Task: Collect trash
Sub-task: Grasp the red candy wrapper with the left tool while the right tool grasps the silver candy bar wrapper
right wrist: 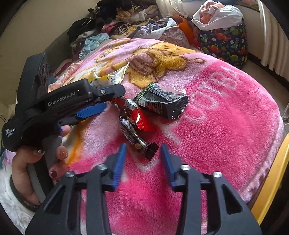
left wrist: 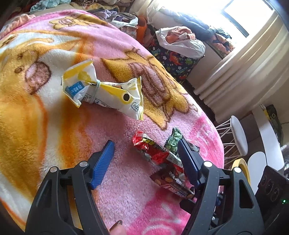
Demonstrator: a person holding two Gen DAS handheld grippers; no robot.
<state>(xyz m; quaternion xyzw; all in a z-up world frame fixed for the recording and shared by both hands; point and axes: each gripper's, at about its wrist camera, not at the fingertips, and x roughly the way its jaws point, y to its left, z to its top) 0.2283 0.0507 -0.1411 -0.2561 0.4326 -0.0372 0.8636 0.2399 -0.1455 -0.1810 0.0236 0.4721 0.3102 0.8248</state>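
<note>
On a pink and orange fleece blanket (right wrist: 225,115) lie several snack wrappers. A red wrapper (left wrist: 153,151) lies between the jaws of my left gripper (left wrist: 145,142), which is open; its right finger overlaps the wrapper and its left pad stands well clear. A dark brown bar wrapper (right wrist: 130,133) lies under the red one (right wrist: 140,117). Its near end sits between the tips of my right gripper (right wrist: 143,146), which is open with the pads not pressing. A black and green wrapper (right wrist: 162,104) lies just beyond. A yellow and white bag (left wrist: 103,92) tied with a band rests farther up the blanket.
A person's hand (right wrist: 27,168) holds the left gripper (right wrist: 108,99). A heap of clothes (right wrist: 115,21) lies at the blanket's far end. A dinosaur-print bin (right wrist: 225,45) with a white plastic bag (right wrist: 220,16) stands by the curtain (left wrist: 243,72). A white stool (left wrist: 238,137) stands at the right.
</note>
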